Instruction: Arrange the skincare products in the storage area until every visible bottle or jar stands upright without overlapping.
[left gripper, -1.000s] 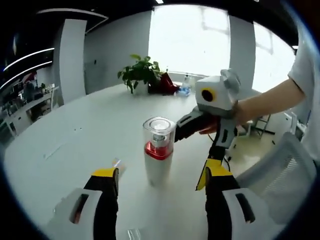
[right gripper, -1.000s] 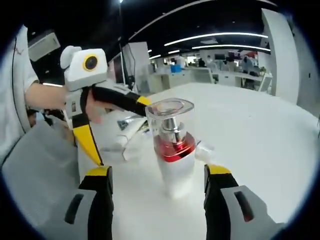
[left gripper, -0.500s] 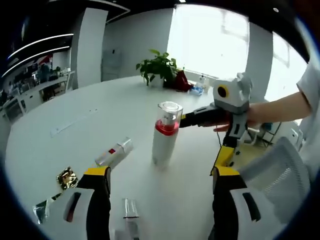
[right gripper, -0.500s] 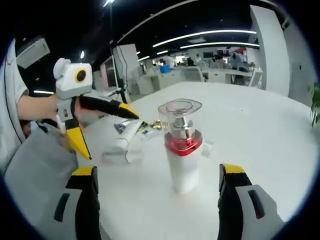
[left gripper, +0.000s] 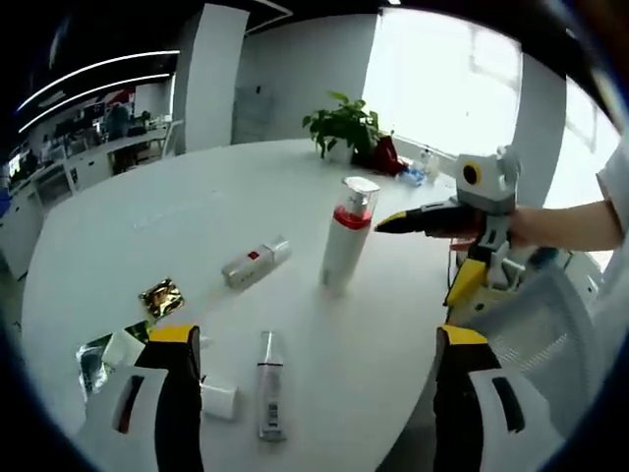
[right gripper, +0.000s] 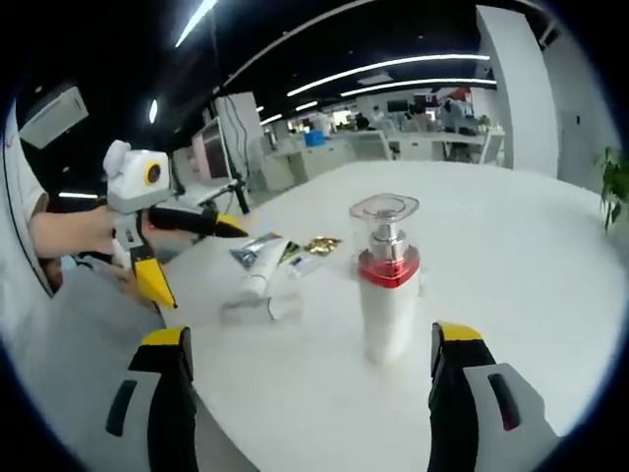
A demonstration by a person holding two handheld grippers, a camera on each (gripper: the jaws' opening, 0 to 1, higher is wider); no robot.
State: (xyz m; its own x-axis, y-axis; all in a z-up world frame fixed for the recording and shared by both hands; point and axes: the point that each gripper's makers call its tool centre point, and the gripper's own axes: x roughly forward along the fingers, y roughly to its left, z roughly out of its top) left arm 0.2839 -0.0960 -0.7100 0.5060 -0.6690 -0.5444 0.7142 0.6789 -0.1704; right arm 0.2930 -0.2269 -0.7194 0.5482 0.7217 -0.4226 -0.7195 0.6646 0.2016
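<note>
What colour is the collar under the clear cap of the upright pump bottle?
Red, on the white pump bottle; the right gripper view shows it best.

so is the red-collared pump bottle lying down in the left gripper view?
No, the pump bottle stands upright on the white table.

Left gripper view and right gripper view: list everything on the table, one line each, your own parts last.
Pump bottle: one, white with red collar and clear cap, upright mid-table.
Small bottle: one, white with red label, lying left of the pump bottle.
Tube: one, clear and white, lying near the table edge.
Gold sachet: one, lying at left.
Potted plant: one, green, far side.
Table: one, white.
Left hand-held gripper: open, empty.
Right hand-held gripper: open, empty.
</note>
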